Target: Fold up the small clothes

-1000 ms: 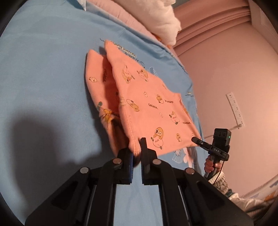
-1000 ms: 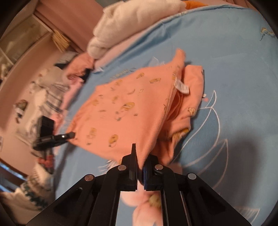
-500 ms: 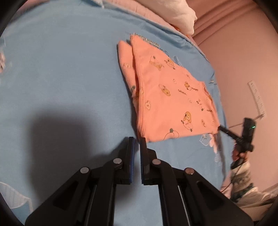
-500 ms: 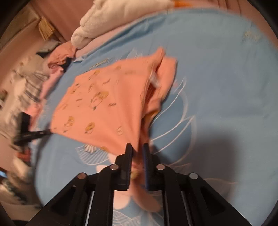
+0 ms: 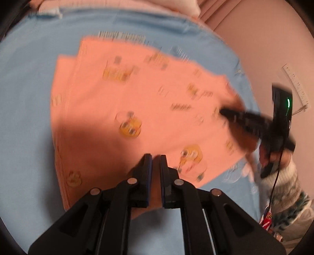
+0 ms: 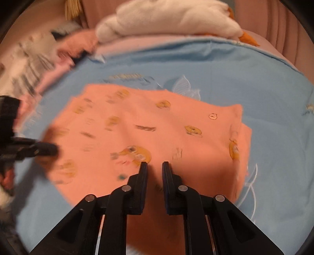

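A small orange garment with yellow cartoon prints lies folded flat on the blue bedsheet. It also shows in the right wrist view. My left gripper hovers over the garment's near edge, jaws a narrow gap apart and empty. My right gripper is over the garment's opposite edge, jaws slightly apart with nothing between them. Each gripper shows in the other's view, the right one at the garment's right side and the left one at its left side. Both views are blurred by motion.
A white plush blanket and pink bedding lie at the bed's far end. Striped clothes are piled at the left. A pink wall with a power strip stands to the right of the bed.
Both grippers have let go of the garment, which now lies flat. Both have moved in low over it, and the right jaws have opened a little.
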The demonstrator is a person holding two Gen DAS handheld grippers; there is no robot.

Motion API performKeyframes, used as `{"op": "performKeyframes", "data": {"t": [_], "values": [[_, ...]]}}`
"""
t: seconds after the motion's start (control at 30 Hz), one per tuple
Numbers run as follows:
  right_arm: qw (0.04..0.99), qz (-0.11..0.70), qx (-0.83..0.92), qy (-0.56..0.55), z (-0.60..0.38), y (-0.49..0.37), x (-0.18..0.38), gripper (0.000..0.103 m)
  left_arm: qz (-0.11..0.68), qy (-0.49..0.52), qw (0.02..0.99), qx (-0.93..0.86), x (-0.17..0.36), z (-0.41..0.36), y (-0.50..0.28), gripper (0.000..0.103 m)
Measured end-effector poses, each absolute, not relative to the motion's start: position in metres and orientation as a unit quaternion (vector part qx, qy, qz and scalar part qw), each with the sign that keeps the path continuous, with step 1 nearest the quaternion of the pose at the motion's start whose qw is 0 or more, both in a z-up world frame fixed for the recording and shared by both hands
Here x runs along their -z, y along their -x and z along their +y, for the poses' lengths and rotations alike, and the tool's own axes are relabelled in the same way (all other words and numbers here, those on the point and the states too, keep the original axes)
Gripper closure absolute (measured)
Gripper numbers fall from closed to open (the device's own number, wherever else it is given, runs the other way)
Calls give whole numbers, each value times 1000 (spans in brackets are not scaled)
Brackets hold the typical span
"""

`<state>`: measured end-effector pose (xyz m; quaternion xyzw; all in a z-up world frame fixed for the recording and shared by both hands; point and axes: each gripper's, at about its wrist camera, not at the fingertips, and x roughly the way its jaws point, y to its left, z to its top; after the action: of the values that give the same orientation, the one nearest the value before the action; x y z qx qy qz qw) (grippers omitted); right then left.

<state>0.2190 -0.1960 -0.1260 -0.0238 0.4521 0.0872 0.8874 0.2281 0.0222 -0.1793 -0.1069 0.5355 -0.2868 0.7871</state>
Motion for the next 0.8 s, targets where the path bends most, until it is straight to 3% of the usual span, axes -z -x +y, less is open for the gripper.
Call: {"op": "performKeyframes", "data": {"t": [0.1, 0.27, 0.37, 0.43, 0.67, 0.73, 0.8], "values": [[887, 454, -73, -50, -221, -237, 123, 92, 532, 133, 780, 303, 180, 44, -217, 96], [901, 429, -49, -36, -216, -245, 101, 87, 521, 144, 786, 301, 170, 72, -197, 94], [902, 416, -112, -27, -185, -249, 96, 78, 500, 182, 798, 284, 161, 94, -198, 73], [900, 419, -118, -11, -167, -258, 100, 78, 490, 215, 803, 263, 162, 111, -206, 59], [887, 454, -86, -14, -153, -290, 117, 77, 486, 266, 797, 240, 170, 118, -241, 58], [889, 446, -98, -25, -154, -289, 105, 77, 475, 275, 807, 218, 165, 125, -250, 48], [894, 433, -106, -34, -152, -287, 98, 77, 469, 302, 803, 210, 167, 133, -259, 44]]}}
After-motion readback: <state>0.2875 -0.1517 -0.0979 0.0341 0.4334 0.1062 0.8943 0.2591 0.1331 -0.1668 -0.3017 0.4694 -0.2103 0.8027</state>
